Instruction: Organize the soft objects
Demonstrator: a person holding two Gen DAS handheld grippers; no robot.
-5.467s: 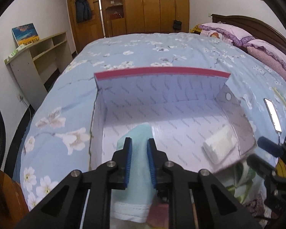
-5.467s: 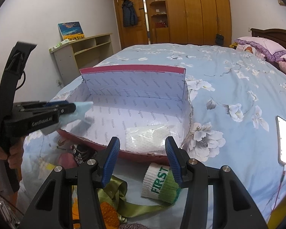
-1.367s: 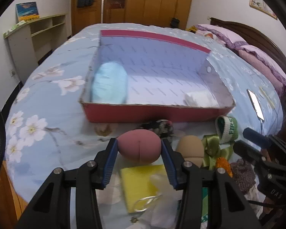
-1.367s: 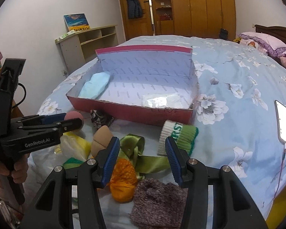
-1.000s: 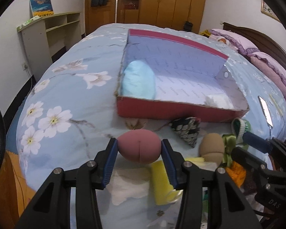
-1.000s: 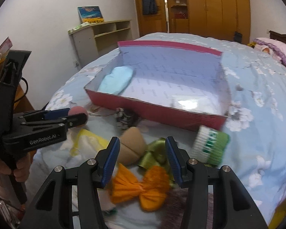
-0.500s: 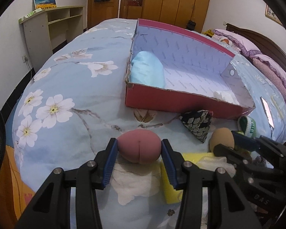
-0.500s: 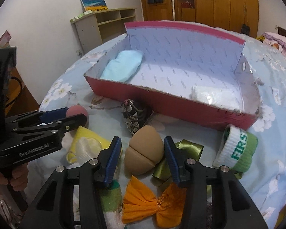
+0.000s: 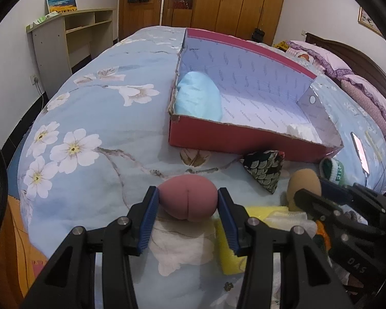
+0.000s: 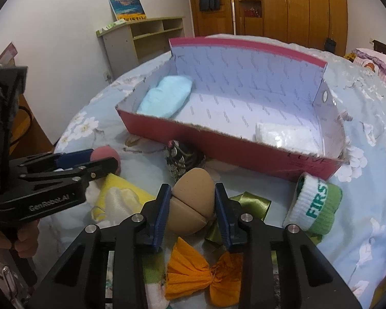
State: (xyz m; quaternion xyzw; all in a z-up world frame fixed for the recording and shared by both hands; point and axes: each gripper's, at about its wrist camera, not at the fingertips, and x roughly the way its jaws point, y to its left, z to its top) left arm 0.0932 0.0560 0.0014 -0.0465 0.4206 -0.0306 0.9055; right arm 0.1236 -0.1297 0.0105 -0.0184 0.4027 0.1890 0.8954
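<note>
Here we see the left claw (image 9: 187,200) clamped on the pink sponge (image 9: 187,200), while the right claw (image 10: 193,203) is closing around the tan sponge (image 10: 190,203) near the bed's (image 9: 95,108) foot edge.

The right gripper (image 10: 192,203) is closing its blue-padded jaws around a tan egg-shaped foam sponge (image 10: 191,202). At twelve o'clock sits a red cardboard box (image 10: 244,152); at nine, the left gripper (image 10: 100,161) clamps a pink foam sponge (image 10: 104,154).

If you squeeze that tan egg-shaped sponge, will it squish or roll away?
The tan sponge probably squishes: it looks like soft foam. The right gripper is closing around it. Its rounded shape could roll if nudged, though the bedspread looks soft.
</note>
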